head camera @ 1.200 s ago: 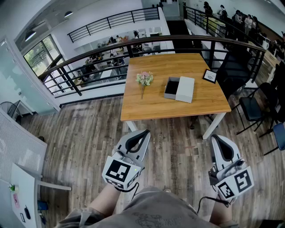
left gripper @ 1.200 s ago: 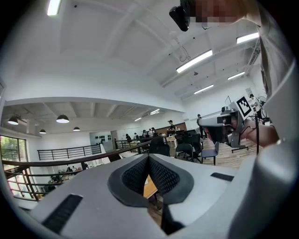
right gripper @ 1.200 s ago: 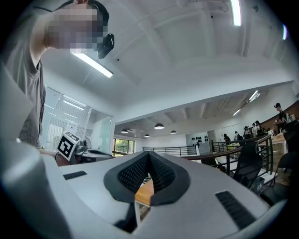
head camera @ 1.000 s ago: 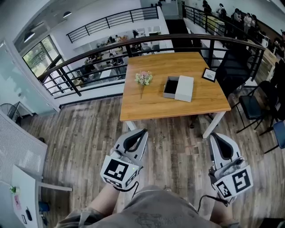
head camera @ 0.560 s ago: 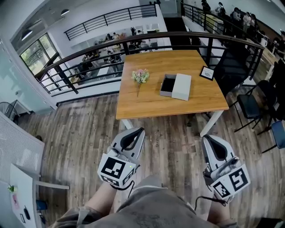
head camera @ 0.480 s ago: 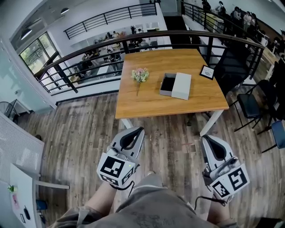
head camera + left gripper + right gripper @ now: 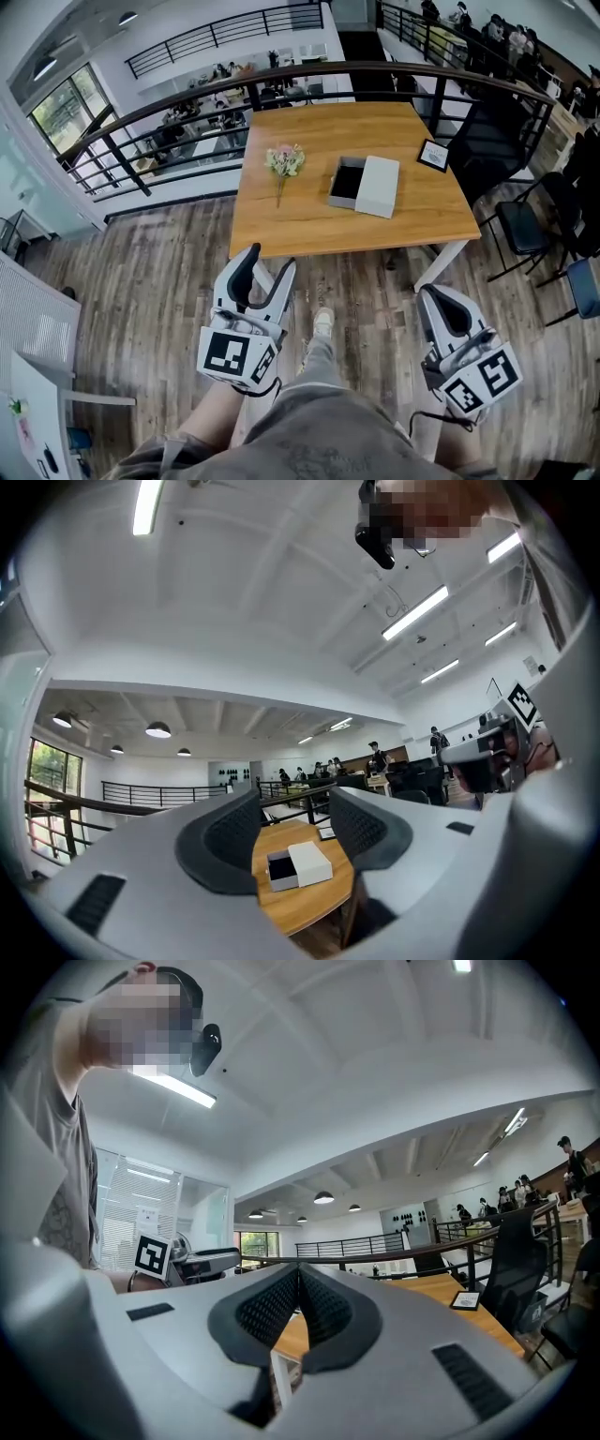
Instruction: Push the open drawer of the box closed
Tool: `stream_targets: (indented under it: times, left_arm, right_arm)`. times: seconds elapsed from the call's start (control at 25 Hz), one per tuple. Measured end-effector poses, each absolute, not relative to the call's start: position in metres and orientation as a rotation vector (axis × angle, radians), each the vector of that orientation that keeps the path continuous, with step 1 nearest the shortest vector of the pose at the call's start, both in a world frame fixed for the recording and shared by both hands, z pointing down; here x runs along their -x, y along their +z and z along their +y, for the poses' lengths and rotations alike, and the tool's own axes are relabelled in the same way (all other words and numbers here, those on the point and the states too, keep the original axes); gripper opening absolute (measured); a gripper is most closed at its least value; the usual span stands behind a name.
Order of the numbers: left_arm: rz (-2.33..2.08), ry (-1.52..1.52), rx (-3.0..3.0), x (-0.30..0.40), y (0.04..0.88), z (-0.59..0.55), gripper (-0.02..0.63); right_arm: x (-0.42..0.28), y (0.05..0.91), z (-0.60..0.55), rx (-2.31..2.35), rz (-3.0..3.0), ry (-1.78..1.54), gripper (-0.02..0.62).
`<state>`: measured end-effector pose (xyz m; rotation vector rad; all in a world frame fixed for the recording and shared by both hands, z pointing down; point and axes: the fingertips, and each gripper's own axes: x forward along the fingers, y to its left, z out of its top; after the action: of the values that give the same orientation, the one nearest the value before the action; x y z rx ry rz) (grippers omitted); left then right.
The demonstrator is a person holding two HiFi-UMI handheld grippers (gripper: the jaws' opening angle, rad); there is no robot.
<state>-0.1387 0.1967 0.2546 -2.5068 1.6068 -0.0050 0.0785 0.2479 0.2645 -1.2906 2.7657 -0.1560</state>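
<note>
1. The left tongs (image 7: 267,262) are held low in front of the person, above the wooden floor (image 7: 159,272). Their jaws are opening and nothing is gripped between them. In the left gripper view the left tongs (image 7: 296,823) frame the far-off box in the gap between the pads, well apart from it.
2. The right tongs (image 7: 433,298) are held at the person's right, also over the floor. In the right gripper view the right tongs (image 7: 298,1284) have their ribbed pads pressed together at the tips, closed on nothing.
3. The box (image 7: 365,186) lies near the middle of the wooden surface (image 7: 309,216), ahead of both tongs and well apart from them. Its white sleeve sits at the view's right, and the dark drawer (image 7: 346,183) stands pulled out toward the view's left.
4. A small bunch of flowers (image 7: 283,161) lies on the surface to the left of the box, and a small framed card (image 7: 434,156) rests near the surface's right far corner.
5. A dark railing (image 7: 281,80) curves behind the surface.
</note>
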Motion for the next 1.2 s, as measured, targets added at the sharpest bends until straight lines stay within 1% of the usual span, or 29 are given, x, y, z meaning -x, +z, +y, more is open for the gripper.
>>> stream_targets:
  times: [0.12,0.24,0.6,0.76,1.0,1.2]
  left_arm:
    - [1.61,-0.031,2.522,0.155,0.265,0.173,0.236]
    - [1.616,-0.061,2.513,0.167,0.263,0.139,0.256]
    - [1.588,-0.235,2.528,0.183,0.283,0.007,0.262]
    - [1.531,-0.408,2.526,0.186,0.309,-0.056,0.262]
    - [1.275,-0.761,2.514,0.19,0.367,-0.158,0.262]
    - [1.09,-0.895,2.549,0.184,0.418,-0.217,0.262]
  right_arm:
    - [-0.066,0.267,0.23,1.31,2.748,-0.174,0.031]
    - [-0.063,0.27,0.202,1.341,2.746,-0.203,0.031]
    - [-0.05,0.295,0.082,1.424,2.725,-0.34,0.031]
    - [-0.047,0.306,0.019,1.454,2.721,-0.391,0.031]
    - [-0.036,0.326,-0.076,1.502,2.764,-0.438,0.031]
    - [-0.026,0.353,-0.129,1.55,2.788,-0.489,0.031]
